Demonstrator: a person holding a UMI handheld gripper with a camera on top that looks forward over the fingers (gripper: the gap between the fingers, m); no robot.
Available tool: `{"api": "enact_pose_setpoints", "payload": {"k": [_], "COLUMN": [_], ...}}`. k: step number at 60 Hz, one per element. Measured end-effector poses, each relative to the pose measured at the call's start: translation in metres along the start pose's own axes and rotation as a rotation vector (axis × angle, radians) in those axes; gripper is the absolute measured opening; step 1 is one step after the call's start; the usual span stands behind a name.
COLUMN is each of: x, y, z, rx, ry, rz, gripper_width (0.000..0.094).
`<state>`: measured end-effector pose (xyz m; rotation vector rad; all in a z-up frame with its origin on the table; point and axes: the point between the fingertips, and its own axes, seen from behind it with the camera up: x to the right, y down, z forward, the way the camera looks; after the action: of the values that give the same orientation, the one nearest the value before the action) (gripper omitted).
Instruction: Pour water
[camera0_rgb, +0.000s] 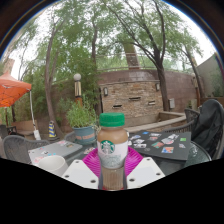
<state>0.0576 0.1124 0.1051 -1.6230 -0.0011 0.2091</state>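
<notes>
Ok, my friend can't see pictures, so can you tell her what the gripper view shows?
The claw holds a Starbucks bottle with a green cap upright between its two pink pads, over a round glass patio table. Magazines lie on the table, and beyond stand trees, a stone fireplace, a potted plant and an orange umbrella.

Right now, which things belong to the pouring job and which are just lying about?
Job: bottle with green cap, held between the gripper fingers.
Lying about: magazines on the glass table, chair, potted plant, orange umbrella.
</notes>
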Motion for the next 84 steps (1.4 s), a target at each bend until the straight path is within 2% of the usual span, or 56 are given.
{"api": "enact_pose_setpoints", "payload": {"k": [12, 17, 38, 45, 56, 60, 64, 76, 84], "x": [-0.011, -0.012, -0.014, -0.014, -0.011, -0.013, -0.01, -0.005, 0.001], "y": [0.022, 0.038, 0.036, 0.035, 0.032, 0.035, 0.045, 0.033, 0.002], "z": [0.01, 0.012, 0.011, 0.011, 0.008, 0.005, -0.004, -0.064, -0.131], "rx": [-0.056, -0.127, -0.126, -0.117, -0.103, -0.117, -0.17, -0.212, -0.198], "ry": [-0.033, -0.027, -0.021, -0.022, -0.016, -0.018, -0.005, 0.035, 0.083], "rz": [-0.02, -0.083, -0.112, -0.107, -0.104, -0.11, -0.109, -0.103, -0.113], "gripper_width": [0.0273, 0.0275, 0.0302, 0.0399, 0.0495, 0.0629, 0.0851, 0.0829, 0.083]}}
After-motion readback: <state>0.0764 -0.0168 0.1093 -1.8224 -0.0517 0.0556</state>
